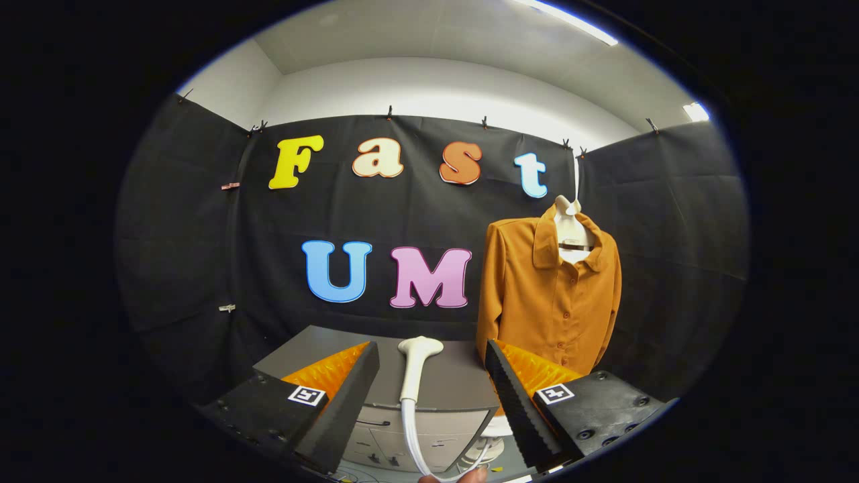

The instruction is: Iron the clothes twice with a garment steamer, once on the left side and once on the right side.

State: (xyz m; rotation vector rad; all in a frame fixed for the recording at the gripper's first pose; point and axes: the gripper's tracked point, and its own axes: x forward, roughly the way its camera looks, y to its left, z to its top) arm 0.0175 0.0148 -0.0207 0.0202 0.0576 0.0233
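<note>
An orange button-up shirt point(550, 295) hangs on a white hanger point(570, 231) against the booth's black wall, beyond my right finger and a little above it. The white steamer head point(416, 365) lies on a grey cabinet top point(446, 379), its nozzle end pointing away from me. Its white hose point(411, 436) runs down off the front edge toward me. My gripper point(433, 365) is open, the fingers standing wide apart on either side of the steamer head with clear gaps, touching nothing.
The grey cabinet has drawers point(416, 439) on its front face. A white rounded object point(493, 436), partly hidden by my right finger, sits low by the cabinet. A fingertip point(453, 477) shows at the hose's near end. Black cloth walls enclose the booth.
</note>
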